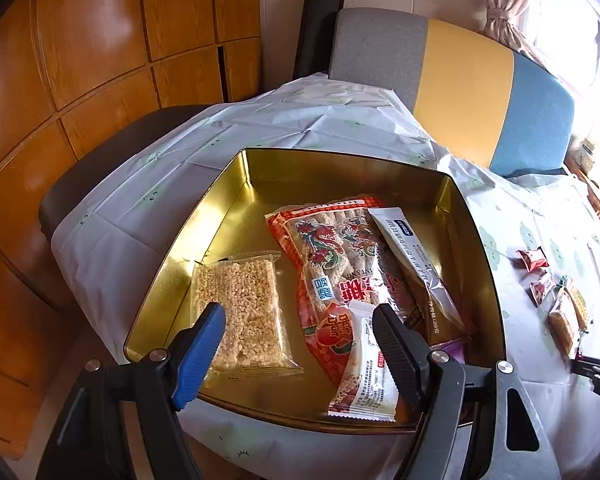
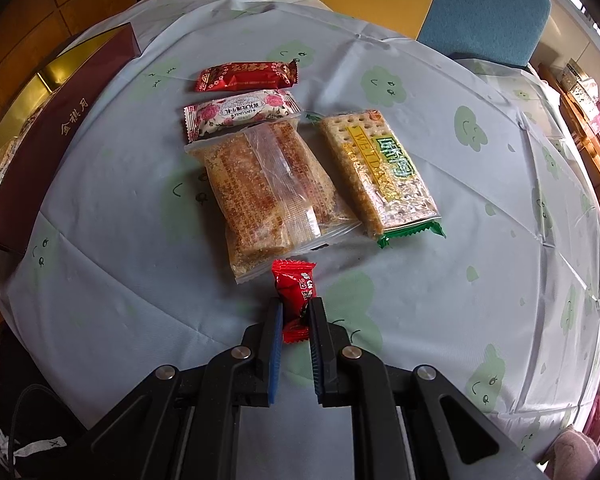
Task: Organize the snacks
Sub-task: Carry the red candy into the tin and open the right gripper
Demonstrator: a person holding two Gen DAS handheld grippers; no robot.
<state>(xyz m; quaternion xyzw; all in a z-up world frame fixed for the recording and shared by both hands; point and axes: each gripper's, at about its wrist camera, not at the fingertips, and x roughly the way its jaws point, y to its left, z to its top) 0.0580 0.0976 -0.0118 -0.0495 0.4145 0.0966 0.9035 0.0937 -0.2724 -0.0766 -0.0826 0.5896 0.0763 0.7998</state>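
An open gold tin point(image 1: 236, 200) stands on the pale tablecloth, its maroon side point(image 2: 60, 132) at the left of the right wrist view. In it lie a puffed-rice cake point(image 1: 240, 304), a red dragon packet point(image 1: 332, 260), a silver-white sachet point(image 1: 416, 268) and a small white bar point(image 1: 366, 368). My left gripper point(image 1: 300, 316) hangs open above the tin's near side, holding nothing. My right gripper point(image 2: 296, 306) is shut on a small red candy point(image 2: 296, 280) just over the cloth. Beyond it lie a clear bag of brown cakes point(image 2: 264, 188), a green cracker pack point(image 2: 380, 172), a pink-flowered bar point(image 2: 242, 114) and a red bar point(image 2: 246, 76).
A chair back in grey, yellow and blue point(image 1: 460, 92) stands behind the table, and a dark seat point(image 1: 120, 148) is at its left edge. Wooden cabinet doors point(image 1: 80, 60) fill the left. The cloth hangs over the table's rounded edges.
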